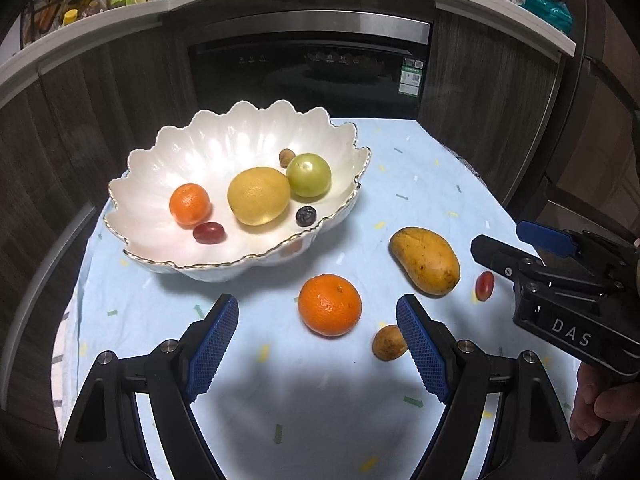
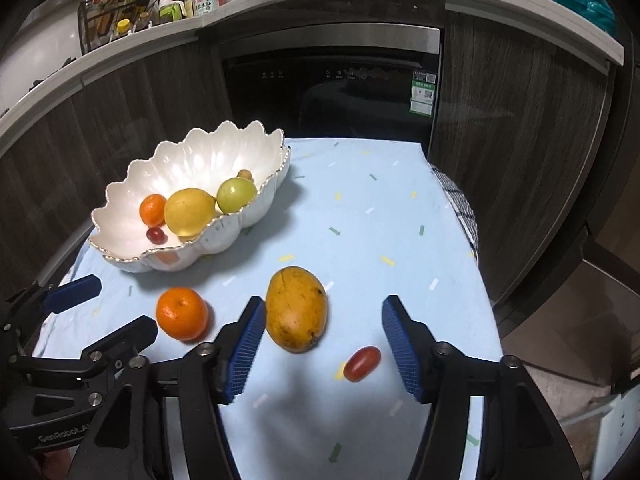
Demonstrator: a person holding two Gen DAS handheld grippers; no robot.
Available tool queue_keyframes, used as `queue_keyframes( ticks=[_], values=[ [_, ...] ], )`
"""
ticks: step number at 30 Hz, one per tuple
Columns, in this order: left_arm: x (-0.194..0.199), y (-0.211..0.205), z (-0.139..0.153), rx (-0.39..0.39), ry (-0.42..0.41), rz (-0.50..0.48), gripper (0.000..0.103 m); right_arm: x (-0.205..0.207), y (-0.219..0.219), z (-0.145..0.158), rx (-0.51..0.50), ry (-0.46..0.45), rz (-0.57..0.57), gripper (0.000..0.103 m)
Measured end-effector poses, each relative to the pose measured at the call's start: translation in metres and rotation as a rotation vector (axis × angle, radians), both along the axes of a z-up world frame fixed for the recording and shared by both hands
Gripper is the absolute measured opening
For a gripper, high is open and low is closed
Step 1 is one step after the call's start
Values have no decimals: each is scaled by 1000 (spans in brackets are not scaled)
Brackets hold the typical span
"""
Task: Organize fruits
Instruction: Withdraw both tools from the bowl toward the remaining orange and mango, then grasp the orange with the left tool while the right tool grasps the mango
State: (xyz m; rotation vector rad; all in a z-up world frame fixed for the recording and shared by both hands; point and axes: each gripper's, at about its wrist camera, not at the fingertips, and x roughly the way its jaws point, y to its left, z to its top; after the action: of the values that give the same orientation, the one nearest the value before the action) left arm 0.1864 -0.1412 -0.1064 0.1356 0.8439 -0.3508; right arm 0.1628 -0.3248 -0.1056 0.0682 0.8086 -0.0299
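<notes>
Two gaping grippers [image 1: 318,320] [image 2: 324,320] over loose mango [image 2: 296,309]

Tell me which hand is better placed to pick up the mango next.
Right. The right gripper is open with the mango just ahead, beside its left finger. The left gripper is lined up on the orange instead, with the mango off to its right.

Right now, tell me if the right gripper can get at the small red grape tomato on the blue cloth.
Probably yes: the right gripper is open, and the red grape tomato lies uncovered just ahead, apart from the yellow mango.
</notes>
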Motion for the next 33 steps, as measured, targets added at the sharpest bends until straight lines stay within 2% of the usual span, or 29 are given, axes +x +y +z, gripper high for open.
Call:
queue_keyframes(
  ticks=[2, 17, 32, 33],
  values=[
    [1, -2, -3, 2, 2, -2, 81, 1, -1, -2, 3, -3, 1, 68],
    [16, -3, -28, -3, 42, 48, 80, 23, 6, -21, -6, 48, 72, 68],
    [31, -6, -46, -31, 90, 35, 67, 44, 7, -42, 8, 125, 97, 68],
    [32, -6, -46, -39, 94, 30, 64, 45, 7, -45, 16, 134, 103, 68]
  ],
)
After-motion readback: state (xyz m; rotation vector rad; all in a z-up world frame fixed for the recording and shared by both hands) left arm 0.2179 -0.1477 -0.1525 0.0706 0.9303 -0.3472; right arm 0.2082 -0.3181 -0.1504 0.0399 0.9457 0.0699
